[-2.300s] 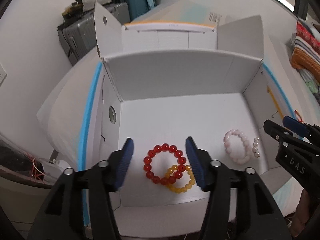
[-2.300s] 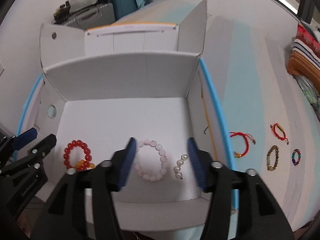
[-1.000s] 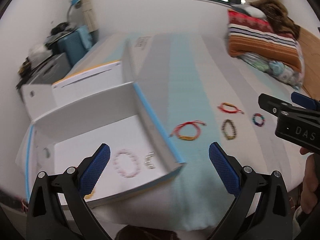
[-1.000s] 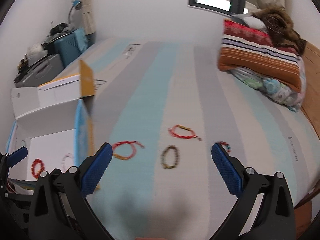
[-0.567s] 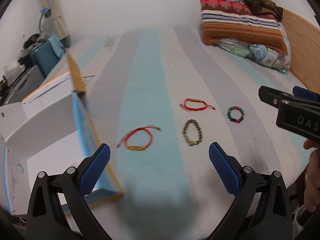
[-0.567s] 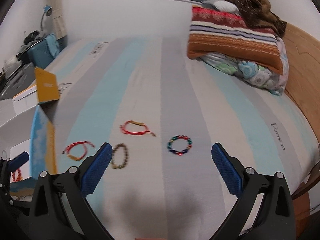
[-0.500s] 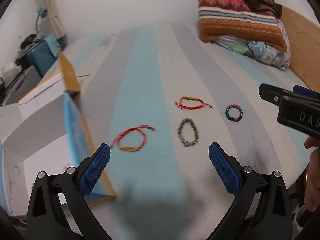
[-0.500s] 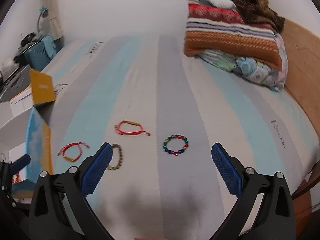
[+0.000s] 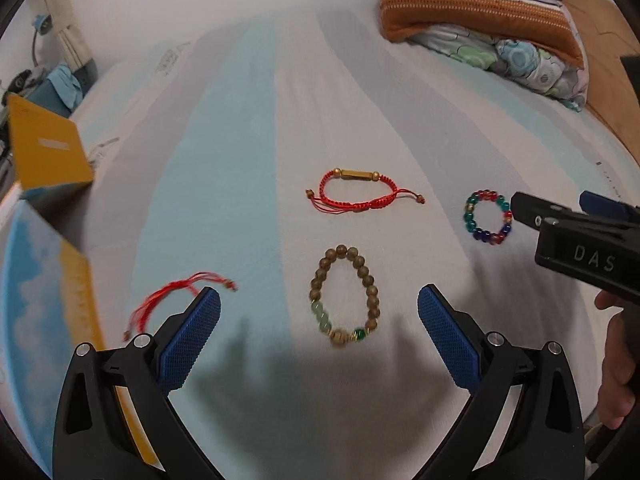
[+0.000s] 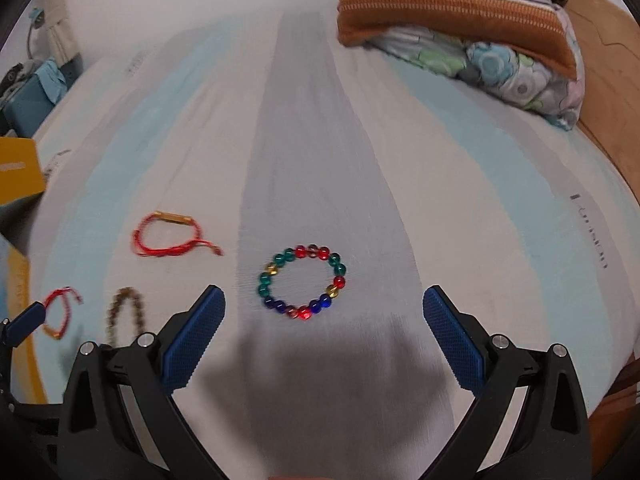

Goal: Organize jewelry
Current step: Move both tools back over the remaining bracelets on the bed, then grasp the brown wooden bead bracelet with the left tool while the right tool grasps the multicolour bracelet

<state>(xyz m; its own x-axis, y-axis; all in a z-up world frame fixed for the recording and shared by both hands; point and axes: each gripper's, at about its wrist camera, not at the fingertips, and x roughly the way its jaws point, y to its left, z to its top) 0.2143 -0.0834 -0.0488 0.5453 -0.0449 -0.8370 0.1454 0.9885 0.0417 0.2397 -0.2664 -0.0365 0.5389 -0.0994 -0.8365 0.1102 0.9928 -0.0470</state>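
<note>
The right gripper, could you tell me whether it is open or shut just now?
Open. The right gripper has its blue pads spread wide, empty, with the multicoloured bead bracelet lying on the bed ahead.

Each tool is built from black plastic arms ending in two fingers faced with blue, cross-hatched pads. On the left tool [image 9: 319, 328] silver screws are set at the finger joints (two per side). The right tool [image 10: 324, 328] is made alike; in the left wrist view white letters "DAS" are seen on its black side, and a bare hand [image 9: 618, 372] is partly shown behind it.
</note>
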